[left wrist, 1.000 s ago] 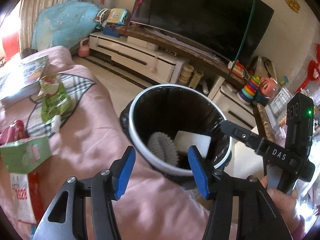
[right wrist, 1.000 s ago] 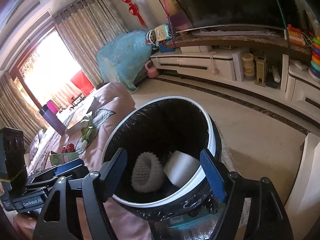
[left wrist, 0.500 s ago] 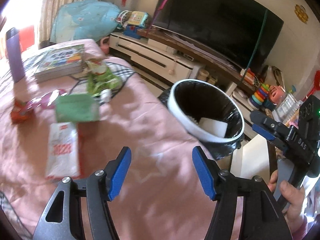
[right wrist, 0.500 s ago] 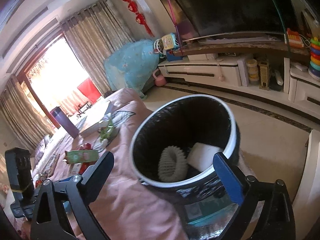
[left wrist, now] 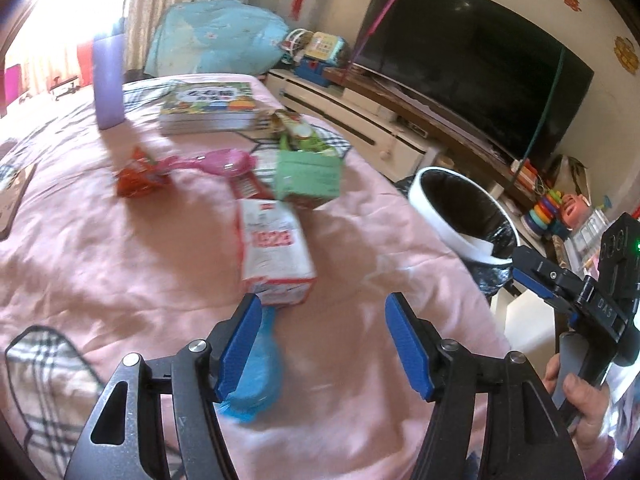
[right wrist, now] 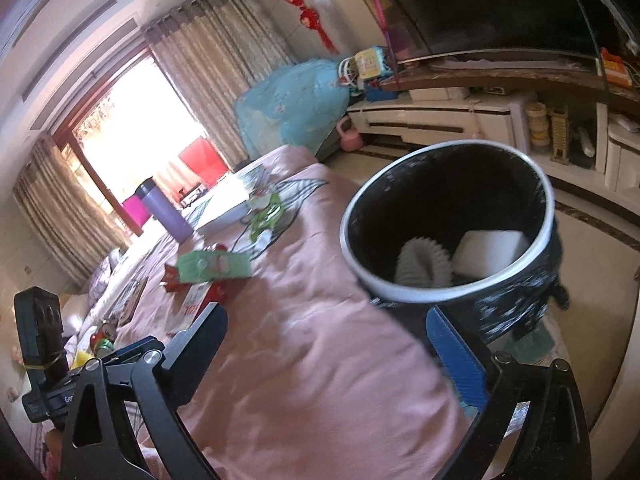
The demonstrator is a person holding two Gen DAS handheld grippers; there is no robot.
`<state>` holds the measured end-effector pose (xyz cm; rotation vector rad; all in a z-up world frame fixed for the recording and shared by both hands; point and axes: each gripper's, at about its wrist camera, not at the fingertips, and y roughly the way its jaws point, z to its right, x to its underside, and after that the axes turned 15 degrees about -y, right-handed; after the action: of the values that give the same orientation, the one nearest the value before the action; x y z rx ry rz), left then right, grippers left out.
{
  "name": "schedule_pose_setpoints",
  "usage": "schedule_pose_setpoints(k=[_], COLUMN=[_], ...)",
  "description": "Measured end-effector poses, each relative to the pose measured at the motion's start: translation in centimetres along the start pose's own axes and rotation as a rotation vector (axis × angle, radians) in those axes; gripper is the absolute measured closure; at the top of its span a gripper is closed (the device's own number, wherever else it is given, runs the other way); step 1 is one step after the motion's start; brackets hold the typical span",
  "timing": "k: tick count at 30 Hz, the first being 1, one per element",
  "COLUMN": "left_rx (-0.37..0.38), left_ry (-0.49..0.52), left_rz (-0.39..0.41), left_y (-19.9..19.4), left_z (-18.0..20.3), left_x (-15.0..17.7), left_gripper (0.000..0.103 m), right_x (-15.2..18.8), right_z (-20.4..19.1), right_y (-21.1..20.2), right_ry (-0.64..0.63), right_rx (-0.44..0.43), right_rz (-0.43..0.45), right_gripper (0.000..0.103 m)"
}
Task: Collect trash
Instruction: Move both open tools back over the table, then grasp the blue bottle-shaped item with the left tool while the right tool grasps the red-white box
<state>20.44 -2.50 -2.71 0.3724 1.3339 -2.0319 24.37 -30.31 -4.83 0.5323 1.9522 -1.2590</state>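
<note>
Trash lies scattered on the pink bedspread (left wrist: pixel 120 248): a white-and-red paper packet (left wrist: pixel 276 252) sits at twelve o'clock of the left gripper (left wrist: pixel 324 344), whose half-open jaws hold nothing. The left gripper should straddle it squarely before closing. The right gripper (right wrist: pixel 332 344), whose jaws have just been opening wide and hold nothing, hangs beside the black-lined, white-rimmed bin (right wrist: pixel 448 296).

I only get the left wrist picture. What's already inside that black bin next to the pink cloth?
Observer: The right wrist view looks straight into the bin. A white ribbed ring and a white block lie at the bottom, side by side.
Operator: And the other hand-held gripper, is it carrying anything?
Observer: No. The right hand-held gripper is wide open with nothing between its fingers. Its jaws have just been opening.
</note>
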Motion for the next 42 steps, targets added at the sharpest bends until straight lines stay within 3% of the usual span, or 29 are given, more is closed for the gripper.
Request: schedule_pose_setpoints(k=[10, 18, 19, 21, 26, 38, 42], left_rx=[-0.025, -0.069, -0.076, -0.08, -0.071, -0.13, -0.137], left_ry=[-0.011, 0.068, 0.069, 0.065, 0.057, -0.128, -0.128], left_rz=[-0.025, -0.081, -0.093, -0.105, -0.088, -0.019, -0.018], left_y=[-1.4, 1.7, 2.1, 2.6, 2.5, 0.3, 0.9], left_z=[-2.8, -2.8, -2.9, -3.2, -4.3, -11.6, -11.6], left_x=[0.5, 0.5, 0.5, 0.5, 0.2, -1.9, -2.3], left_gripper=[0.036, 0.038, 0.039, 0.057, 0.058, 0.058, 0.058], right_x=[1.0, 1.1, 1.1, 1.0, 1.0, 0.4, 0.0], right_z=[-4.6, -6.9, -7.1, -7.4, -8.4, -14.0, -16.2], right_y=[1.8, 3.0, 3.1, 3.3, 4.2, 8.7, 11.2], right_ry=[-0.053, -0.07, -0.071, -0.072, -0.076, -0.16, -0.195], right_rx=[-0.053, -0.068, -0.069, -0.07, -0.082, -0.156, -0.15], right_rz=[-0.049, -0.072, -0.074, -0.076, -0.088, -0.146, -0.184], right_gripper=[0.002, 0.003, 0.003, 0.003, 0.003, 0.004, 0.014])
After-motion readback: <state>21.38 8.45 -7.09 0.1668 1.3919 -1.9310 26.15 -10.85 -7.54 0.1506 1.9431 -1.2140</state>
